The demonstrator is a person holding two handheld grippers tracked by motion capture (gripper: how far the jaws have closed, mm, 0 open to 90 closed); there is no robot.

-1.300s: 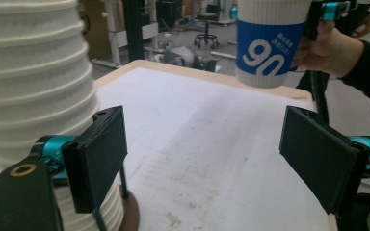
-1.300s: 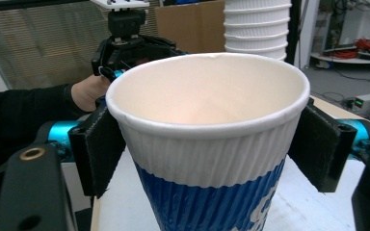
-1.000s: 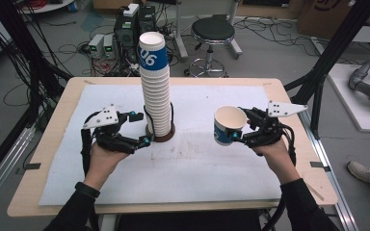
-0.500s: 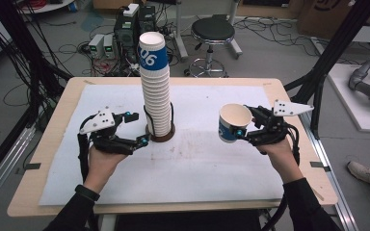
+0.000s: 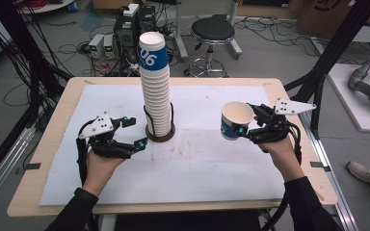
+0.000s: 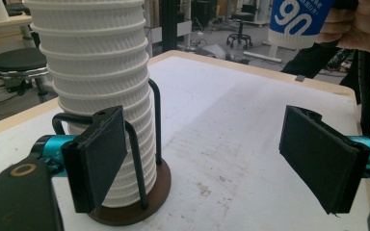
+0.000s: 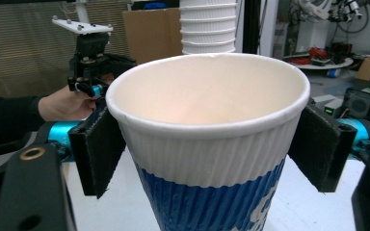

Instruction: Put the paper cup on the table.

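Right gripper [image 5: 244, 127]: jaws clamped on a single paper cup [image 5: 236, 120], held above the table's [image 5: 212, 187] right side, mouth tilted toward the near edge. Left gripper [image 5: 136, 131]: jaws parted, empty, just left of the tall cup stack [image 5: 155, 86] standing in a dark holder [image 5: 160, 138] mid-table.
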